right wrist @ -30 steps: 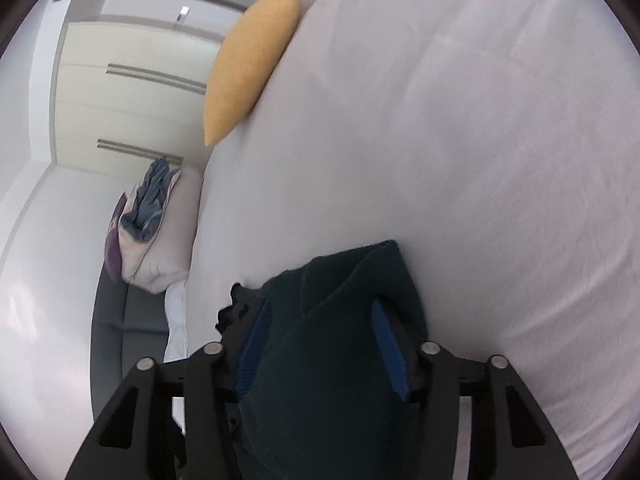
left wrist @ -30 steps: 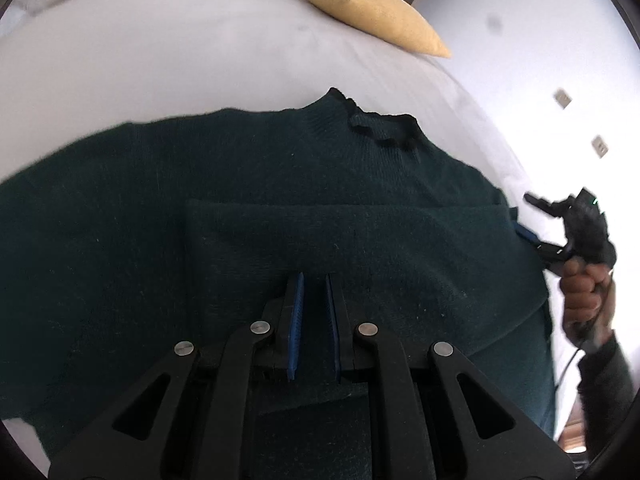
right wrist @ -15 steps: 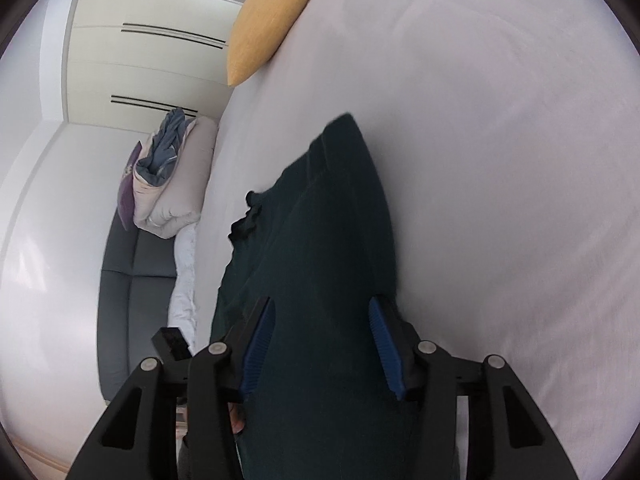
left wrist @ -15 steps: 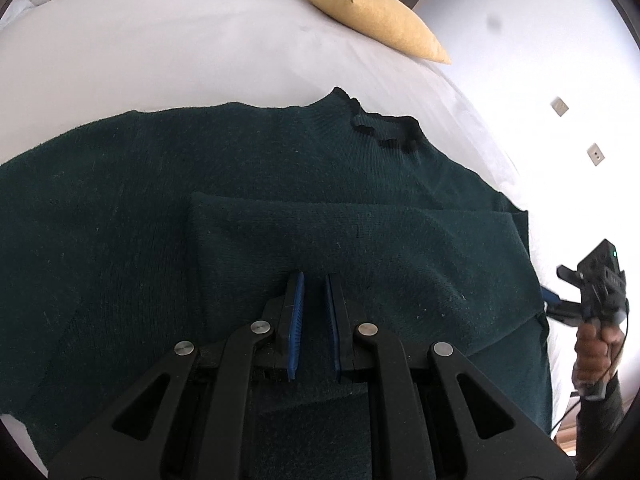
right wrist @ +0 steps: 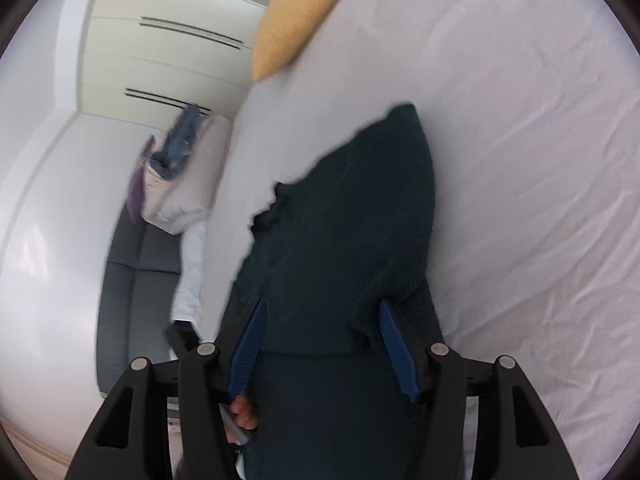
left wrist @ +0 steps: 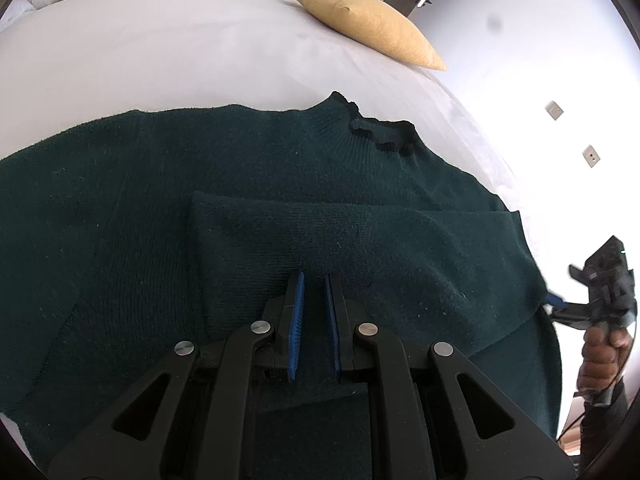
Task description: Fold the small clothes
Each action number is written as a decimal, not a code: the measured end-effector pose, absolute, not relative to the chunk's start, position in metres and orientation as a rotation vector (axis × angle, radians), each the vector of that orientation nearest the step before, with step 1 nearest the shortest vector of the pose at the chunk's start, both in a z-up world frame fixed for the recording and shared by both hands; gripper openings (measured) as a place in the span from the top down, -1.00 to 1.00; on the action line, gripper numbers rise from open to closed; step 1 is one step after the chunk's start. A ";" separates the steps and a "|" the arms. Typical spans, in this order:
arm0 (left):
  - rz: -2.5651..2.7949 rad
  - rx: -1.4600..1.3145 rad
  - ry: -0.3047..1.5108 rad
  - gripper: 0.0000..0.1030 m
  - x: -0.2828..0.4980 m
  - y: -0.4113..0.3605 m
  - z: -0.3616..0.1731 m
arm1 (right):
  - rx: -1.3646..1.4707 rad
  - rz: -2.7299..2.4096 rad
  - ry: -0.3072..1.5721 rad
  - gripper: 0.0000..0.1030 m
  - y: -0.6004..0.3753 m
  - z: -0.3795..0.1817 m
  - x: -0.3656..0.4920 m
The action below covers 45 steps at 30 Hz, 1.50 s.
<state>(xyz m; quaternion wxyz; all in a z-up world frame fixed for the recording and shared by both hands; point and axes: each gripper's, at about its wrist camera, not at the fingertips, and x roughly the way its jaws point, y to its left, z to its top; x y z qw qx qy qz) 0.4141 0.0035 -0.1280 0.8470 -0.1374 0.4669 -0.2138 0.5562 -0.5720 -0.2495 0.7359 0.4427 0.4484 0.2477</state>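
Observation:
A dark green knit sweater [left wrist: 280, 184] lies flat on a white bed [left wrist: 160, 40], collar [left wrist: 380, 136] at the far right. One sleeve [left wrist: 360, 236] is folded across the body. My left gripper [left wrist: 314, 288] hovers low over that folded sleeve, its blue pads nearly closed with a narrow gap and nothing between them. My right gripper [right wrist: 320, 320] is open over the sweater's side edge [right wrist: 360, 240], the cloth lying between and under its pads. It also shows in the left wrist view [left wrist: 560, 304] at the sweater's right edge.
A yellow pillow [left wrist: 372, 28] lies at the far side of the bed; it also shows in the right wrist view [right wrist: 296, 20]. A grey sofa [right wrist: 136, 272] with piled bedding [right wrist: 180, 176] stands beside the bed, before white wardrobe doors [right wrist: 160, 60].
The right gripper dropped down along the sweater's right edge and now sits open at its side. The left gripper stayed almost still over the folded sleeve.

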 end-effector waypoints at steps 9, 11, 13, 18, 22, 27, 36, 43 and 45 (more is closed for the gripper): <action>-0.371 -0.413 0.979 0.79 0.370 0.071 -0.093 | 1.020 0.483 0.969 -0.22 -0.590 -0.259 0.509; -0.345 -0.501 0.919 0.79 0.346 0.111 -0.081 | 1.043 0.500 0.925 -0.28 -0.591 -0.252 0.486; -0.282 -0.650 0.847 0.78 0.317 0.172 -0.077 | 1.068 0.526 0.896 -0.29 -0.587 -0.250 0.465; 0.064 -0.989 0.670 -0.86 0.240 0.316 -0.098 | 1.128 0.580 0.879 -0.29 -0.561 -0.255 0.435; 0.170 -1.211 0.579 -0.87 0.200 0.391 -0.123 | 1.147 0.603 0.896 -0.29 -0.532 -0.259 0.428; 0.165 -1.364 0.516 -0.87 0.194 0.430 -0.136 | 1.126 0.627 0.920 -0.29 -0.501 -0.250 0.432; 0.237 -1.645 0.377 -0.49 0.183 0.474 -0.171 | 1.102 0.629 0.928 -0.29 -0.482 -0.242 0.428; 0.282 -1.684 0.392 0.28 0.198 0.477 -0.187 | 1.117 0.620 0.933 -0.29 -0.477 -0.251 0.427; 0.283 -1.703 0.402 0.46 0.205 0.476 -0.194 | 1.110 0.620 0.931 -0.29 -0.477 -0.251 0.426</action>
